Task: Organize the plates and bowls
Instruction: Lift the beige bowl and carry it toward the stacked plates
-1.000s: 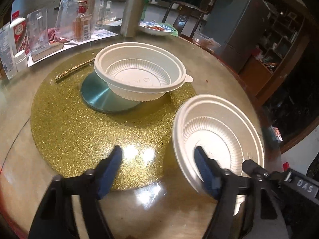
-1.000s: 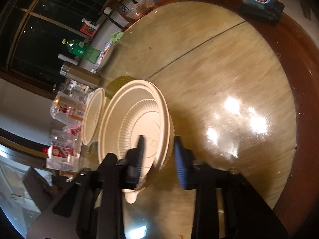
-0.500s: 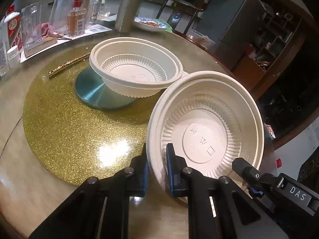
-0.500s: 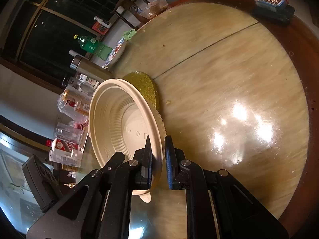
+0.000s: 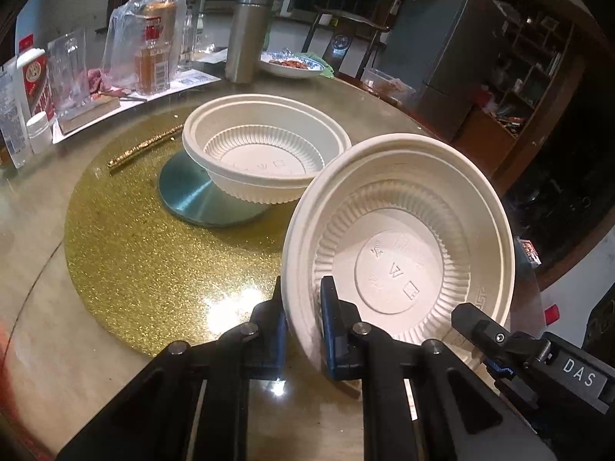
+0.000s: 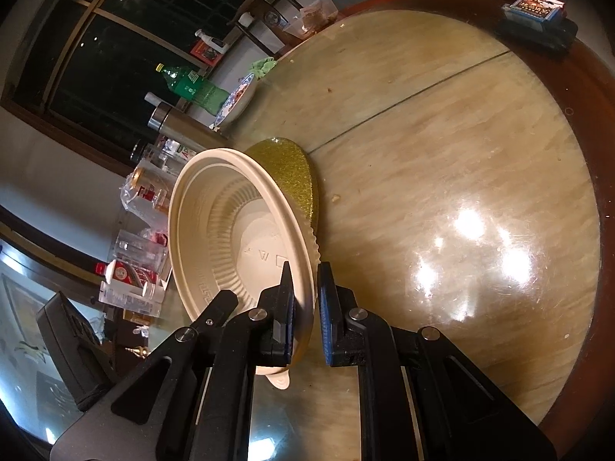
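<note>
Seen from the left wrist, the left gripper (image 5: pixel 301 322) was closed on the near rim of a white plastic bowl (image 5: pixel 399 265), tilted with its inside facing the camera, above the gold turntable (image 5: pixel 153 253); a second white bowl (image 5: pixel 265 153) sat beyond on a teal disc (image 5: pixel 192 196). From the right wrist, the right gripper (image 6: pixel 305 307) pinched the same bowl's (image 6: pixel 215 230) rim, held on edge over the wooden table (image 6: pixel 461 153).
</note>
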{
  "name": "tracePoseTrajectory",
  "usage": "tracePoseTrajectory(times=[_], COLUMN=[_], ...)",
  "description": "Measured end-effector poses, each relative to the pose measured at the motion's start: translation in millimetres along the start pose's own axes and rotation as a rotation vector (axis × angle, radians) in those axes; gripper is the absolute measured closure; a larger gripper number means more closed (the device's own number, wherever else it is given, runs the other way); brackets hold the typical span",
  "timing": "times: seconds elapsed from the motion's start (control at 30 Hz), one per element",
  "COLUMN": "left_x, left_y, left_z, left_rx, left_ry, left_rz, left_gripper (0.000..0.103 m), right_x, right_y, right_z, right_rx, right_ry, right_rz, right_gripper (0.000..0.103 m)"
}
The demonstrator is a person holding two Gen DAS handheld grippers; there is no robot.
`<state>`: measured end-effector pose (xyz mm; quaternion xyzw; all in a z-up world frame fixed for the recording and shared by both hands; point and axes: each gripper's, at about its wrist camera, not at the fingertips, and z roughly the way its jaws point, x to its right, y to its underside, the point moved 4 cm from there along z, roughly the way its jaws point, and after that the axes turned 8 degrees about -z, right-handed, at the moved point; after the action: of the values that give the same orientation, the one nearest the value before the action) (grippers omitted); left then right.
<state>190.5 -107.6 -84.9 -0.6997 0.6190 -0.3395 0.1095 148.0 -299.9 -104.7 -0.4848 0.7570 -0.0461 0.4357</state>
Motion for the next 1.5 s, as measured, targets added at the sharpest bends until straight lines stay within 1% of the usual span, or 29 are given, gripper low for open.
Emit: tracePoseTrajectory(times=[0.27, 0.77, 1.13, 1.3, 1.5], left_x=[1.8, 1.8, 5.8, 9.7, 13.2], left_y=[-0.6, 1.0, 4.7, 5.4, 5.7], left_z=[-6.4, -11.0, -16.4, -21.8, -22.8], left_rx=[0.03, 0.051, 0.092, 0.136, 0.161], left_ry=[-0.017, -0.037, -0.067, -0.099, -0.143], left_rz=[0.016, 0.022, 0.035, 0.061, 0.086], left_gripper=[0.089, 0.089, 0.088, 0.088, 0.088], right_x=[-9.8, -15.3, -16.6, -16.1, -13.4], right_y=[0.3, 2.3, 2.7, 2.5, 3.1], right_z=[-1.2, 1.7, 1.7, 0.7, 1.4], right_rx=[0.026, 0.038, 0.042, 0.043, 0.034], right_ry=[0.035, 0.055, 0.043, 0.026, 0.007], right_rz=[-0.064, -0.101, -0.111, -0.113, -0.1], right_gripper=[0.093, 0.093, 0.093, 0.093, 0.093])
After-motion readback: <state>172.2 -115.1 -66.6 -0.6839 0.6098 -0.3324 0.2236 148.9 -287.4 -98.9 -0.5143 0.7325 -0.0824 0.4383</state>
